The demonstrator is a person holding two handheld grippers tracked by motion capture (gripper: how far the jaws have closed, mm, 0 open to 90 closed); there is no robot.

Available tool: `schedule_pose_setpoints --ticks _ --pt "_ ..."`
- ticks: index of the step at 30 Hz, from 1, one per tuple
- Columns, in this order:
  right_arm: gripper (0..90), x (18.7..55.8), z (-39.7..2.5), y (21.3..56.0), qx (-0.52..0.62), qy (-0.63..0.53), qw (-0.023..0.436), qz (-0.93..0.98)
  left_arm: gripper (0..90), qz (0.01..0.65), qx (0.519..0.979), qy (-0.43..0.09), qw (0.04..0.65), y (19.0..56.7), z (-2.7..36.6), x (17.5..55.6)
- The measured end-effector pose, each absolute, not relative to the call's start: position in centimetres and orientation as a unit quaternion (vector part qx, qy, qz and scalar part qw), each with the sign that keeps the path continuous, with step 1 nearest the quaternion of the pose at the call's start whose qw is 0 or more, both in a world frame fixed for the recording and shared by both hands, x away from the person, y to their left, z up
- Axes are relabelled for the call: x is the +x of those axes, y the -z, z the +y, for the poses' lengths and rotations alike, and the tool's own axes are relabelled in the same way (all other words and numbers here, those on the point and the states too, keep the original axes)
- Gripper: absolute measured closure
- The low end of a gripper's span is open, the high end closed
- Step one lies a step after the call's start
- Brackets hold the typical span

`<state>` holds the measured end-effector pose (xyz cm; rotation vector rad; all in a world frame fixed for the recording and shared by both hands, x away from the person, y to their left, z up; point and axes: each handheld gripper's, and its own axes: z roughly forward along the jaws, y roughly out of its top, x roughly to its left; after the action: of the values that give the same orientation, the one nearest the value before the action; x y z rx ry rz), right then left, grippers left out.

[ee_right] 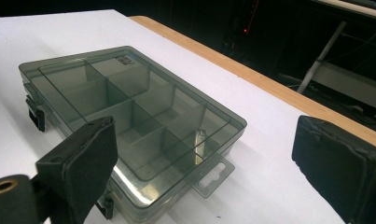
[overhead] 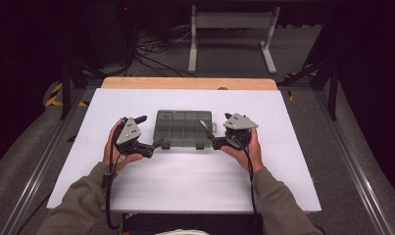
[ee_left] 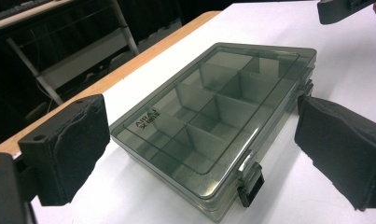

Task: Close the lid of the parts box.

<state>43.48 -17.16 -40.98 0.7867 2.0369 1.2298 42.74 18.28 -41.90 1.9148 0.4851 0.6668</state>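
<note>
The step in hand looks like opening the closed organiser box (overhead: 184, 128), which lies flat at the middle of the white tabletop (overhead: 185, 181) with its two dark latches (ee_left: 249, 185) on the side nearest the person. To do it well, each claw should come straight at one latch from the near edge and lift its lower lip — not squeeze the lid, which would press the box shut or make it slide on the smooth tabletop. Steadying one end while the other latch is flipped would help.

The left claw (overhead: 149, 132) is released, jaws spread wide, just off the box's left near corner. The right claw (overhead: 210, 132) is likewise released, just off the right near corner beside the hanging tab (ee_right: 213, 175) — neither touches the box.
</note>
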Motion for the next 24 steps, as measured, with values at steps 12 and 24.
schedule_pose_setpoints --ticks 12,24 --pt "7.5 42.4 -17.5 40.3 0.287 -0.471 0.321 0.770 3.9 0.195 0.795 -0.275 0.504 41.6 18.8 41.8" --pt "7.5 41.6 -17.8 39.9 0.279 -0.474 0.323 0.770 4.0 0.190 0.798 -0.280 0.499 41.6 19.1 41.0"
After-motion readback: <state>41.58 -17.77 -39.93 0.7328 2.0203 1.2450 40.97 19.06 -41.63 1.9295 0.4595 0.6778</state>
